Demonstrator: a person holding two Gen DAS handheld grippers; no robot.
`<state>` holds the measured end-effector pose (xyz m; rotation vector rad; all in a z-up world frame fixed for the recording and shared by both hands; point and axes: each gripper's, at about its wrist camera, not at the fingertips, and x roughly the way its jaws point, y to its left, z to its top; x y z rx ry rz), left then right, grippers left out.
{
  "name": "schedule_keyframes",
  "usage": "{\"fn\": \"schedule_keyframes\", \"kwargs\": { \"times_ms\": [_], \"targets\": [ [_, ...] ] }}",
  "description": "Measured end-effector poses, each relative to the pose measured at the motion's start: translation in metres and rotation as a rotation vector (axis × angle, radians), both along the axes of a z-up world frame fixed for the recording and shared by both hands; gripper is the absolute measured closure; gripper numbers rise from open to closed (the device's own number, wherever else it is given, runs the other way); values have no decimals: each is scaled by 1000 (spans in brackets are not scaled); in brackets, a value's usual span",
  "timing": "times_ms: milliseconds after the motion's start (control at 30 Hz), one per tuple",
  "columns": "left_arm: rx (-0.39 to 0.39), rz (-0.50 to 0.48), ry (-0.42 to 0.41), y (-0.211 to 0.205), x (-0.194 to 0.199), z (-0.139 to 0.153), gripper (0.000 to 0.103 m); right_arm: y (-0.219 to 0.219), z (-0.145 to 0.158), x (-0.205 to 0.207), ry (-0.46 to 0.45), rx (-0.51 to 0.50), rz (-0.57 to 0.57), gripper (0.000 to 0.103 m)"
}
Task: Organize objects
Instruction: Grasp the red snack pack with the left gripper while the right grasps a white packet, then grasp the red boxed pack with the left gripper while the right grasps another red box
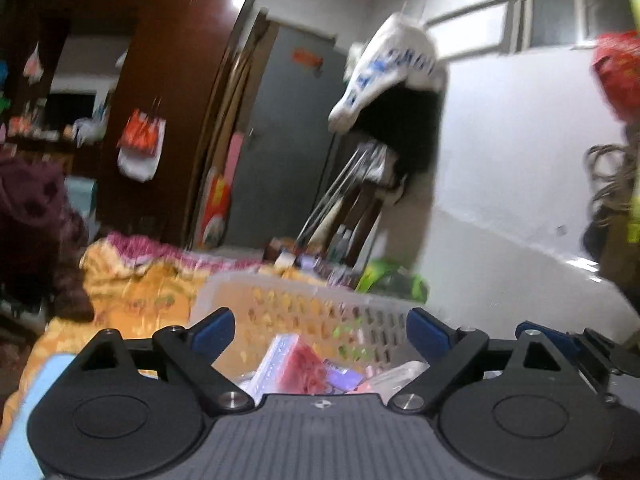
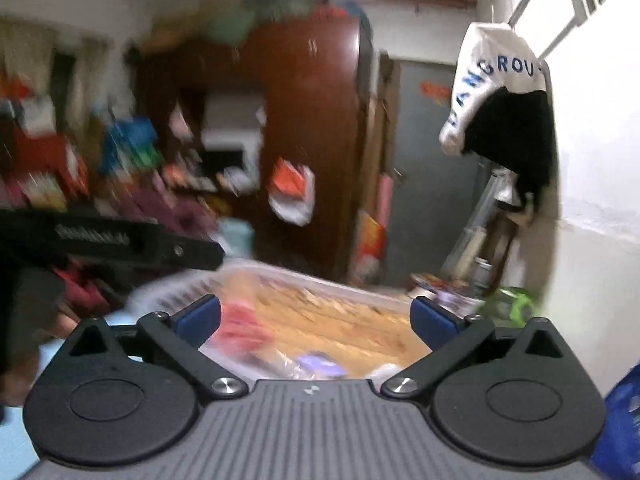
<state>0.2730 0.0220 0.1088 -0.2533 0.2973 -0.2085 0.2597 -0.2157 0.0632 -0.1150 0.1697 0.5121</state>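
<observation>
A white perforated plastic basket [image 1: 304,300] stands low in the left wrist view, on an orange patterned cloth. Inside it lie a clear packet with red contents [image 1: 298,364], a small purple item [image 1: 340,378] and a pale packet [image 1: 396,374]. My left gripper [image 1: 318,330] hangs above the basket, open, with nothing between its blue pads. The right wrist view shows the same basket [image 2: 340,286] with the red packet [image 2: 240,328] and the purple item [image 2: 316,362] in it. My right gripper [image 2: 316,318] is open and empty above it. The left gripper's black body [image 2: 120,242] crosses at left.
A dark brown wardrobe [image 1: 160,80] with hanging bags stands behind. A grey door [image 1: 288,140] is beside it. A white and black garment [image 1: 392,92] hangs on the white wall at right. Orange bedding [image 1: 132,292] and a green bag [image 1: 392,280] lie near the basket.
</observation>
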Motion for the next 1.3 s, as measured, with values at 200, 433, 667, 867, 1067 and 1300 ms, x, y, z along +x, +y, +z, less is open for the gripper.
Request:
{"fn": "schedule_keyframes", "kwargs": {
  "times_ms": [200,433,667,867,1067,1300],
  "targets": [
    [159,-71,-35,12,-80,-31,7,-17,-57,-39,167,-2,72,0],
    [235,-79,135,24,-81,-92,12,6,-102,-33,357,-101,125,0],
    [287,-54,195,25,-54,-106,13,14,-112,-27,406,-126,141,0],
    [377,-37,179,14,-55,-111,32,19,-115,-31,390,-160,143,6],
    [386,-71,178,10,-68,-113,46,27,-118,-36,393,-223,169,24],
    [234,-111,119,16,-91,-107,47,18,-111,-51,282,-175,163,24]
  ]
}}
